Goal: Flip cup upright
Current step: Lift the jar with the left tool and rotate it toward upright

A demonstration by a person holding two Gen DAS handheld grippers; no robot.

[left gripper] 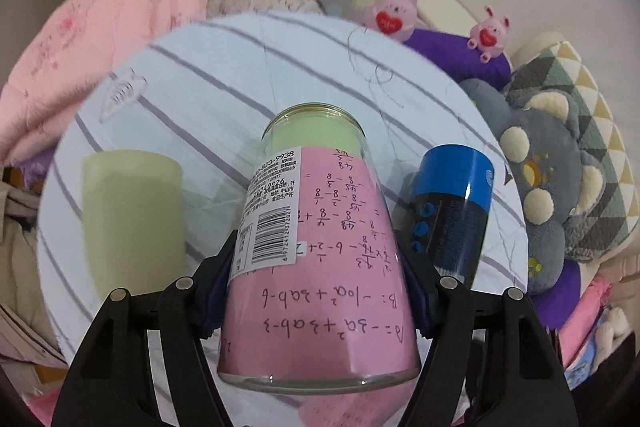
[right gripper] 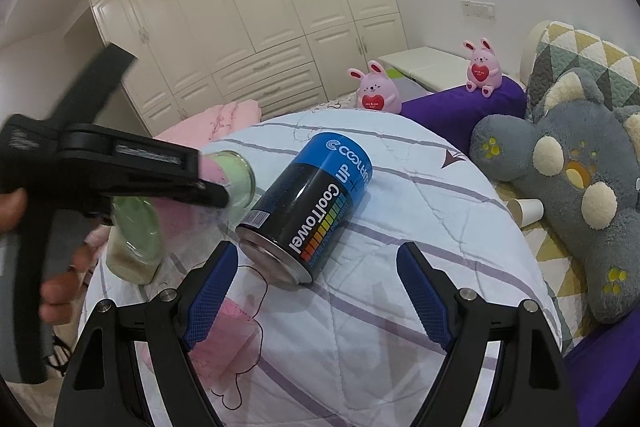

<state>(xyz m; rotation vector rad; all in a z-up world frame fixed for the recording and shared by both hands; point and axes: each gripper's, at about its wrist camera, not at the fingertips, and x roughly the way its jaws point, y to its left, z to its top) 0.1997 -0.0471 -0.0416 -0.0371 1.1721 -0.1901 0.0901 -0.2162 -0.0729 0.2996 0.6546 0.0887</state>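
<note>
My left gripper (left gripper: 316, 263) is shut on a glass cup (left gripper: 316, 247) lined with pink and green paper, with a barcode label on it. I hold the cup tilted above the quilt, its far end pointing away from me. In the right wrist view the same cup (right gripper: 236, 179) shows blurred in the left gripper (right gripper: 208, 193). My right gripper (right gripper: 316, 283) is open and empty, its blue pads on either side of the near end of a blue and black "CoolTowel" can (right gripper: 316, 207) lying on its side. The can (left gripper: 452, 211) also shows in the left wrist view.
A pale green cup (left gripper: 132, 219) stands on the striped quilt (left gripper: 224, 75) at the left; it shows blurred in the right wrist view (right gripper: 136, 243). Plush toys (right gripper: 568, 179), pink rabbits (right gripper: 374, 93), a purple pillow (right gripper: 460, 107) and a paper cup (right gripper: 528, 211) lie at the right. Pink bedding (left gripper: 100, 43) lies at the left.
</note>
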